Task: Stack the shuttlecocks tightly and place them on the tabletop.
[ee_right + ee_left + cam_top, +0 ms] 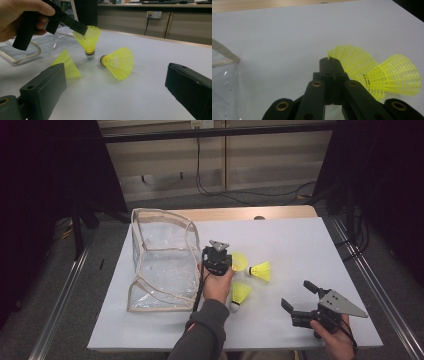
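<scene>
Three yellow shuttlecocks lie close together on the white table (300,240). My left gripper (227,262) (330,60) is shut on the skirt rim of one shuttlecock (239,262) (354,62) (89,41), which hangs cork-down at the table surface. A second shuttlecock (260,271) (402,75) (117,62) lies on its side just right of it. The third shuttlecock (240,295) (66,65) lies nearer the person. My right gripper (296,293) (115,85) stands wide open near the front right, holding nothing, pointed at the shuttlecocks.
A clear plastic bag (162,260) (222,75) (50,42) with beige edging sits open on the table's left part, right beside the left hand. Bare white table stretches to the back and right. Cables run on the floor behind.
</scene>
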`<state>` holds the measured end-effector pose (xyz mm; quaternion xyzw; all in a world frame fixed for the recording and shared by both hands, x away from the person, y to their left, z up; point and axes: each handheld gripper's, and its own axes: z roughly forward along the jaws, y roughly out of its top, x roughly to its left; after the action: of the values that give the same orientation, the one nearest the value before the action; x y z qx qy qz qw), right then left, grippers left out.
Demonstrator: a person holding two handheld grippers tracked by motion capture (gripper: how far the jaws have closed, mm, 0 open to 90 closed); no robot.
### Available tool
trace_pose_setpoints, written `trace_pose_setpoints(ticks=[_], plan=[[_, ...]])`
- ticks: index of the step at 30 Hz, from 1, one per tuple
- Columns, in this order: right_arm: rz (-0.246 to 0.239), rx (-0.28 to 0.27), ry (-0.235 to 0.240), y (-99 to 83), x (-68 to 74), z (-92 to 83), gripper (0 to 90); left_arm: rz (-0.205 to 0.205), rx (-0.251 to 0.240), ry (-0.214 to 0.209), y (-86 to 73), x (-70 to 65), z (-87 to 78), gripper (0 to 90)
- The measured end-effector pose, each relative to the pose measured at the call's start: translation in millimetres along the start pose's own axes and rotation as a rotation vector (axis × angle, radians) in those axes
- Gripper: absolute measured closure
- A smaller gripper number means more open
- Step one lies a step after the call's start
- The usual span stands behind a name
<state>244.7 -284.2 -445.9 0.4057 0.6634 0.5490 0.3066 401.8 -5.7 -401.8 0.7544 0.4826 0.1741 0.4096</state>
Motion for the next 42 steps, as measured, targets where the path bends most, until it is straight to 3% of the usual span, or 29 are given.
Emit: trace_pose_setpoints(ticks=[18,28,42], plan=[[0.005,-0.005,-0.001,0.4,-0.6,-0.7,2.6,-0.006,-0.001,0.003,14.6,-10.6,-3.3,90.0],[0.005,-0.005,0.001,0.2,-0.8,-0.2,2.6,0.015,-0.006,0.027,27.3,-13.8,-7.7,90.0],[0.004,-0.006,0.001,0.3,-1.0,-0.7,2.6,0.016,0.050,0.142,28.1,-5.5,5.7,90.0]])
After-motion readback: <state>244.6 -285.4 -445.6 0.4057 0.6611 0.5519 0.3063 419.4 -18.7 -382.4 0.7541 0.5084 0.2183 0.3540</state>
